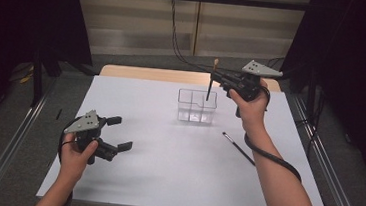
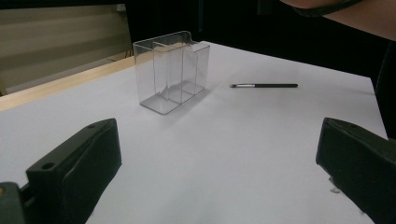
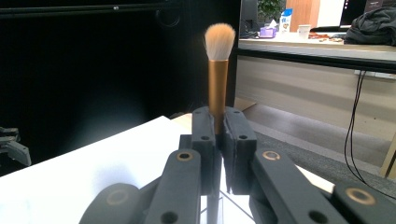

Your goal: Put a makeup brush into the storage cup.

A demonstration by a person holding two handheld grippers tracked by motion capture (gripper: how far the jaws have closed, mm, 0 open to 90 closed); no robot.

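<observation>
On the left side of the white table (image 1: 139,179), the left gripper (image 1: 116,133) rests low near the surface with its jaws spread wide and nothing between them. It seems to wait there, out of the way, because the work belongs to the other hand at this moment.

Going to the middle, the clear organizer box (image 1: 197,105) stands upright toward the far edge of the table. It has compartments that are open at the top, so a brush can go in from above, handle first.

A thin black brush (image 1: 239,148) lies flat on the table to the right of the box, well apart from it, probably the next one to collect.

At the right, the right gripper (image 1: 214,78) is clamped on the makeup brush (image 3: 218,70), gripping its gold ferrule, with the bristles up and the dark handle pointing down over the box. The brush is held almost vertical so that the handle can slide into a compartment; which compartment it is above, I cannot say surely from this angle.
</observation>
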